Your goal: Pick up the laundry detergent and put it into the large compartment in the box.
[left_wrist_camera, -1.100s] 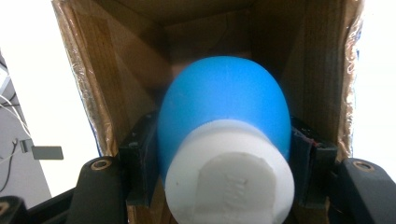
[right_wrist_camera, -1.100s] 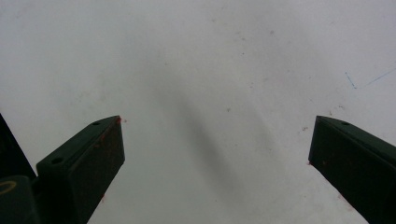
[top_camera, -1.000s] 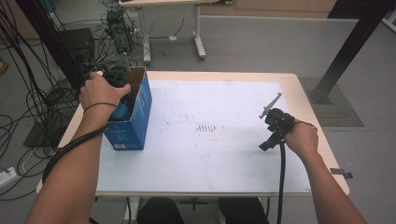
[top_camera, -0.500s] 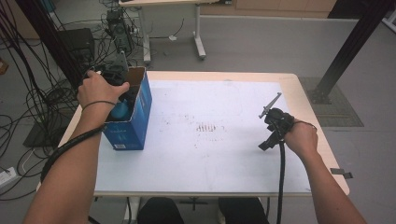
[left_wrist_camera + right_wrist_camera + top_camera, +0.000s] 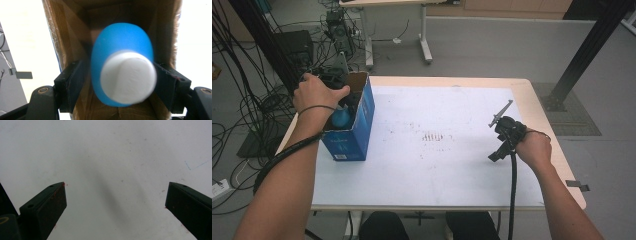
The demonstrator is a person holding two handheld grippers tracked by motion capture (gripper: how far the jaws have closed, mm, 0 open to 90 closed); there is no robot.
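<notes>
Blue bottle [image 5: 120,67] with white cap [image 5: 128,76], standing inside the cardboard box [image 5: 353,127] at the table's [image 5: 452,175] left edge, between the left claw's [image 5: 120,87] jaws, which have just been opening around it. Right of the box, the right claw [image 5: 501,134] rests wide, empty.

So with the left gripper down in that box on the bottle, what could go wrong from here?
The bottle is round and smooth, and the left gripper has it between its fingers near the white cap, so it might slip or swing on lifting. The box is narrow and sits near the table edge, so a snag on its wall could tip or drag it.
</notes>
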